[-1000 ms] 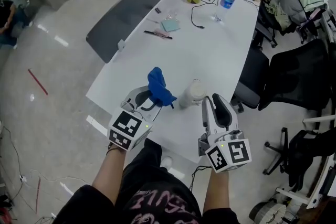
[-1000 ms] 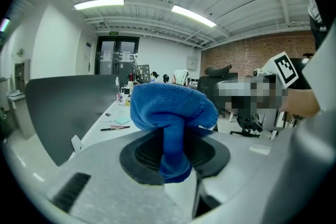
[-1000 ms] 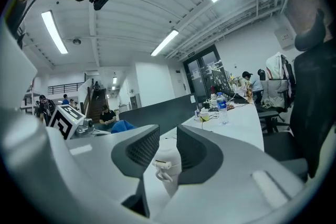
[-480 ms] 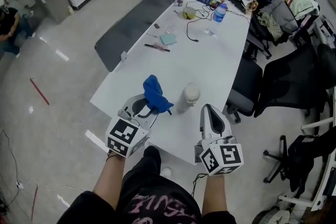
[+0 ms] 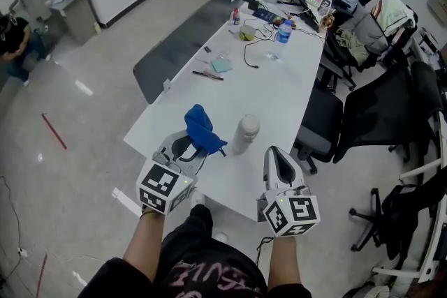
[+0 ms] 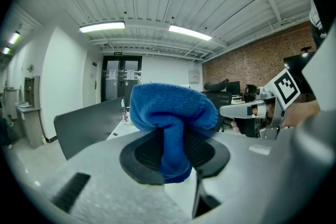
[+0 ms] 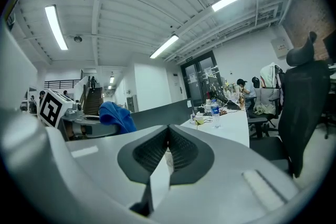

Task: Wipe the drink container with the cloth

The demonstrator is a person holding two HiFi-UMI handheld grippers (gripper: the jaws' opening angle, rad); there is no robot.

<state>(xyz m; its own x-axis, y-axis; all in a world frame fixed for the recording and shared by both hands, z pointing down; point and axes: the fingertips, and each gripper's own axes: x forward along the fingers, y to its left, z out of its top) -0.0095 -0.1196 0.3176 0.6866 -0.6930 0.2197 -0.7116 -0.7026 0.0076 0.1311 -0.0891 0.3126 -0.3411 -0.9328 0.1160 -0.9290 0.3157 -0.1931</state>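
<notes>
A: Item one, surface and room?
B: A long white table [image 5: 230, 98] is standing on the glossy grey floor [image 5: 77, 129] of an office. Black chairs [image 5: 387, 108] are lining its right side.
A: Drink container [image 5: 246, 133]?
B: It is standing upright near the table's near end, long axis vertical, cap pointing up.
A: Claws?
B: The left gripper [image 5: 190, 145] is clamping the blue cloth [image 5: 201, 128], which is bunching beside the container without touching it. The right gripper [image 5: 276, 152] is holding its jaws pressed together, gripping nothing.
</notes>
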